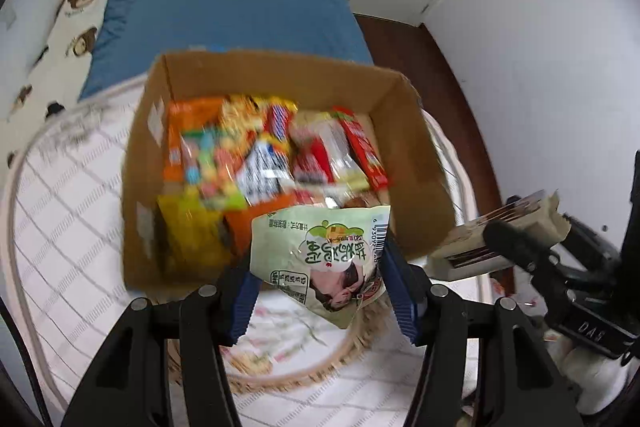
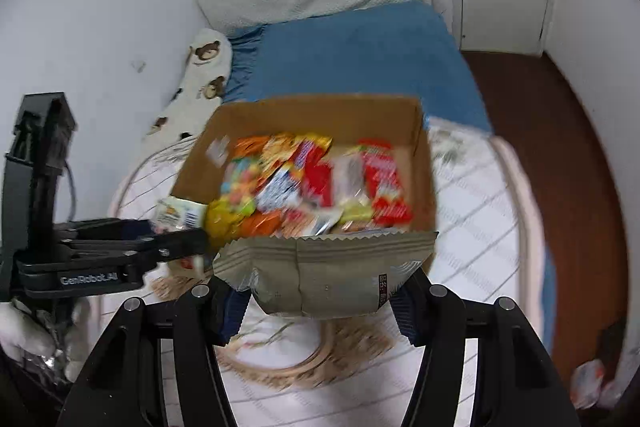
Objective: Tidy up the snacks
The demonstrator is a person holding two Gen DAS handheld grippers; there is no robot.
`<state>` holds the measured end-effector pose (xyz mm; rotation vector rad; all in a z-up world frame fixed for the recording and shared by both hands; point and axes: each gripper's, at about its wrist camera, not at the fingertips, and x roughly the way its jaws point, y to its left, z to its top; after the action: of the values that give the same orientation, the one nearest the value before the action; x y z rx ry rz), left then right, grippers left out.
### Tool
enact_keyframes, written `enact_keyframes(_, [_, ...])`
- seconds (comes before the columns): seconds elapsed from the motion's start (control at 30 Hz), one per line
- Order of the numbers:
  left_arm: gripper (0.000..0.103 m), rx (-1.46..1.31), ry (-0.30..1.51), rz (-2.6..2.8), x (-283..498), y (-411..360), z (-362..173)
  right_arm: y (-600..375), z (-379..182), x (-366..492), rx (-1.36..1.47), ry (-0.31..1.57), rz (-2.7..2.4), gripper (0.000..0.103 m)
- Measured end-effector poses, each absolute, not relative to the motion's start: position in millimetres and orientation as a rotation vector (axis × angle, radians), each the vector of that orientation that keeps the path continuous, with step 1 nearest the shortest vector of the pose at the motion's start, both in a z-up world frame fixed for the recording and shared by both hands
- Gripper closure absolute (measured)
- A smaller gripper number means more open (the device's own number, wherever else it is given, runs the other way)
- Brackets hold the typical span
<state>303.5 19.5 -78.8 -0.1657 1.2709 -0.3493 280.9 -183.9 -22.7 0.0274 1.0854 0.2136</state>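
Left gripper [image 1: 320, 291] is clenched on a pale green snack packet [image 1: 320, 259], blue pads pressing both side edges, packet hanging tilted just in front of the cardboard box [image 1: 148, 163]. Right gripper [image 2: 320, 297] is clamped on a grey-beige snack bag [image 2: 324, 271] with a serrated top edge, held crosswise between its pads, near the box's front edge. The box sits open on a white quilted cover [image 1: 64, 211] with a grid pattern; beyond it lie a blue sheet [image 1: 240, 11] and a teddy-bear print pillow [image 1: 76, 23] against the wall. Inside the box lies a jumble of snack packs [image 1: 264, 155]: orange, yellow, red and multicoloured wrappers, too blurred to read brands. The left wrist view shows the right gripper off to the side with its bag edge-on. A person's white-gloved hand [image 2: 24, 335] shows, probably, at the lower left of the right wrist view.
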Motion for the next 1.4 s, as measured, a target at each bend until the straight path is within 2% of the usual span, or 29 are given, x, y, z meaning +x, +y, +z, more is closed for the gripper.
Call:
enact_keyframes(0.13, [0.046, -0.142, 1.334, -0.299, 345, 22, -96, -182, -50, 331, 0.000, 1.234, 0.184, 0.039])
enact_keyframes(0.17, [0.044, -0.149, 1.351, -0.273, 355, 24, -103, -180, -63, 344, -0.032, 1.297, 0.163, 0.035])
enact_keyframes(0.2, [0.031, -0.156, 1.365, -0.250, 365, 26, -111, -179, -75, 353, -0.038, 1.334, 0.147, 0.021])
enact_keyframes(0.27, [0.018, -0.135, 1.383, -0.216, 378, 27, -123, -179, -96, 370, -0.031, 1.391, 0.125, 0.004])
enact_keyframes(0.53, [0.018, -0.110, 1.369, -0.157, 389, 32, -147, -177, -135, 387, -0.016, 1.413, 0.066, 0.003])
enact_keyframes(0.8, [0.018, -0.064, 1.305, -0.116, 372, 29, -145, -182, -144, 380, -0.017, 1.376, 0.012, 0.003])
enact_keyframes(1.03, [0.018, -0.073, 1.214, -0.095, 355, 33, -120, -178, -124, 363, -0.036, 1.294, -0.012, 0.003])
enact_keyframes(1.4, [0.018, -0.113, 1.097, -0.072, 299, 44, -75, -163, -65, 307, -0.048, 1.104, 0.000, 0.003])
